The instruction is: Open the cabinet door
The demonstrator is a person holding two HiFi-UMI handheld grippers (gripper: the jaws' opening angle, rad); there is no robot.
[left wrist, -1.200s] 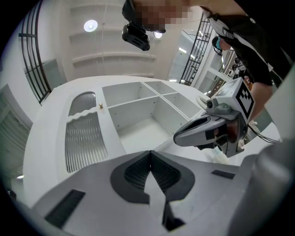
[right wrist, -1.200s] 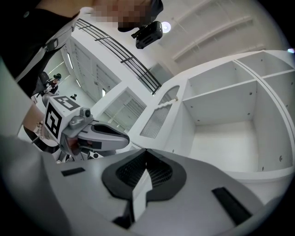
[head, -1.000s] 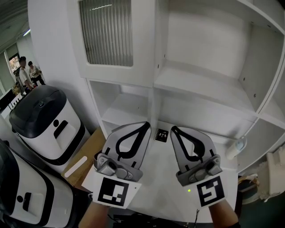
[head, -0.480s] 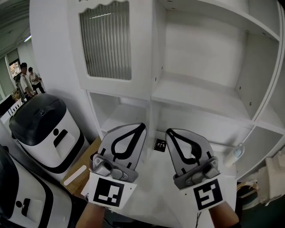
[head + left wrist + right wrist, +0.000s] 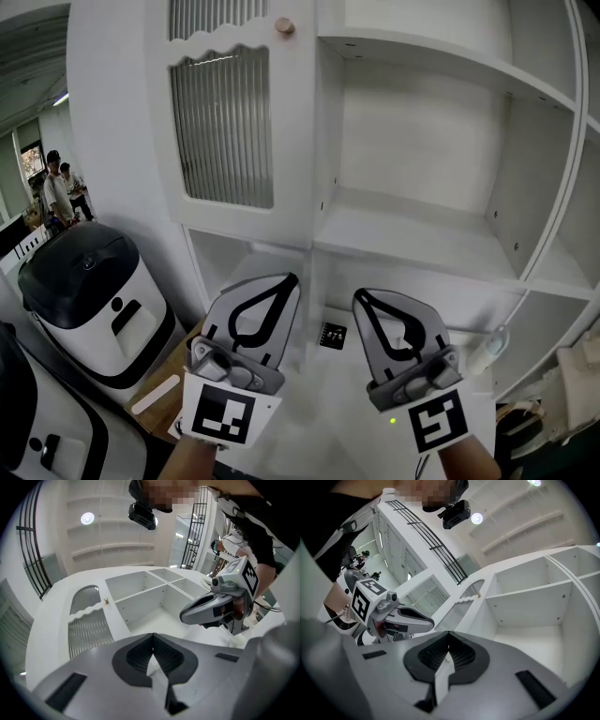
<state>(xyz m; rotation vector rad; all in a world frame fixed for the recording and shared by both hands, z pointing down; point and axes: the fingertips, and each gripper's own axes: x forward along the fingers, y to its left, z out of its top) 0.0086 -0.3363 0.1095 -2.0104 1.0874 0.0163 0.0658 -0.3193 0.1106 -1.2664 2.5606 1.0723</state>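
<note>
Cabinet door (image 5: pixel 225 131), upper left, looks shut, its knob (image 5: pixel 283 26) at the frame's top. Left gripper (image 5: pixel 291 278) and right gripper (image 5: pixel 360 296) hover below, jaws pinched together, empty. Approach stage; next, open one and reach the knob.

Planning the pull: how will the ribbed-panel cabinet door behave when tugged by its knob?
The cabinet door looks rigid, so it probably swings as one piece. Its knob is small and round; a grip could slip off.

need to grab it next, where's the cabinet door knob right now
In the head view the small round knob sits at the top, left of centre, on the right edge of the ribbed-glass cabinet door, high above the left gripper.
</note>
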